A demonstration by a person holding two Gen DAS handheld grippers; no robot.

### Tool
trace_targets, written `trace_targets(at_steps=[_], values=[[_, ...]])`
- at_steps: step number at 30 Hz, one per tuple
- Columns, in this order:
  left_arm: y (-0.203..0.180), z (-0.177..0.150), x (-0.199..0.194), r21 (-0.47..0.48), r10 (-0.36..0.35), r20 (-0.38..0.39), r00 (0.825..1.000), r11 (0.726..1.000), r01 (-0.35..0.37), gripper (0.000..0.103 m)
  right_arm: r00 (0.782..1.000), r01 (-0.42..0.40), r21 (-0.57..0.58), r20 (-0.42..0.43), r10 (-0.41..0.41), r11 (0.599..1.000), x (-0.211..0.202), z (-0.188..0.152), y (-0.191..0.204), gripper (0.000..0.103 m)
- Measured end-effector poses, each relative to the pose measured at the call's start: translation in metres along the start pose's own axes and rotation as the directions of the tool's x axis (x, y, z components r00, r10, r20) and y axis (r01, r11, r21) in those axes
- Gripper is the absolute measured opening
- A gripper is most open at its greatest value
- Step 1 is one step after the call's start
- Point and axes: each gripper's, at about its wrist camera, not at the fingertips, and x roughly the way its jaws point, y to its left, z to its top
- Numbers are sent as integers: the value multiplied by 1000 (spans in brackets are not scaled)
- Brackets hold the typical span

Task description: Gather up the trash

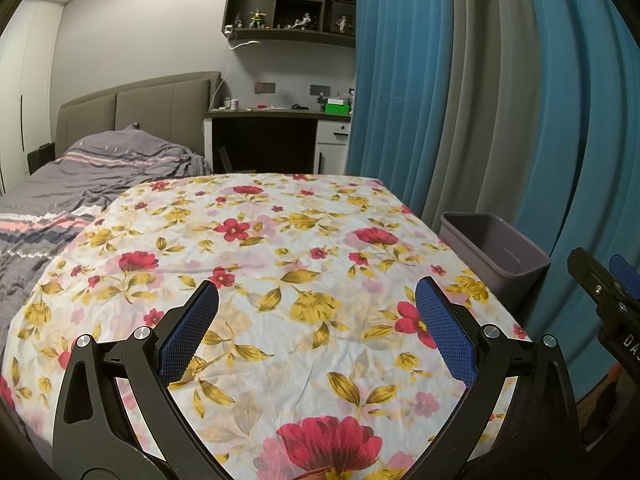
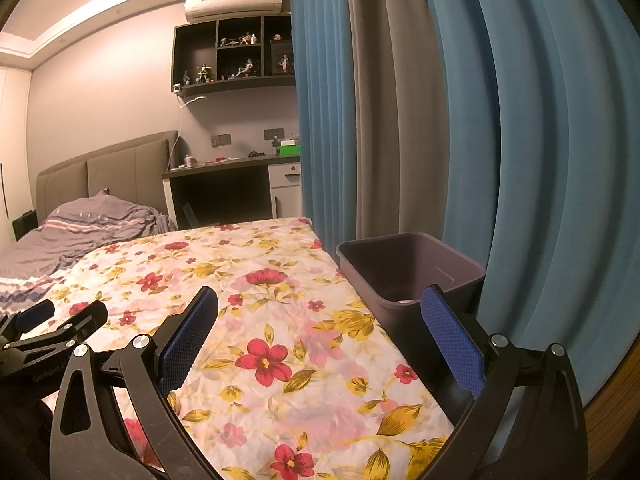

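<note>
A grey-purple plastic bin [image 1: 496,250] stands at the right edge of the table, against the curtain; it also shows in the right wrist view [image 2: 408,268], with a small pale scrap on its bottom [image 2: 406,301]. My left gripper [image 1: 318,300] is open and empty above the floral tablecloth [image 1: 260,248]. My right gripper [image 2: 320,312] is open and empty, its right finger [image 2: 452,340] in front of the bin. No trash shows on the cloth. Each gripper appears at the edge of the other's view: the right one [image 1: 612,284], the left one [image 2: 52,320].
Blue and grey curtains [image 1: 480,100] hang close on the right. A bed with grey striped bedding [image 1: 80,184] lies left of the table. A desk [image 1: 276,128] and wall shelves with figurines [image 1: 292,4] stand at the back.
</note>
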Motion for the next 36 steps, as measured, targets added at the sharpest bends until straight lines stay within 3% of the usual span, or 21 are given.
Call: trace_targets(at_steps=[26, 34, 36], values=[[-2, 5, -1, 12, -4, 17, 1000, 1000, 4, 97, 1000, -4, 7, -3, 4, 1000, 0, 1, 0, 97], [0, 3, -2, -5, -34, 18, 999, 999, 35, 97, 1000, -2, 10, -3, 2, 1000, -1, 1, 2, 97], [-1, 3, -3, 2, -33, 20, 999, 999, 33, 93, 1000, -3, 9, -4, 3, 1000, 0, 1, 0, 97]])
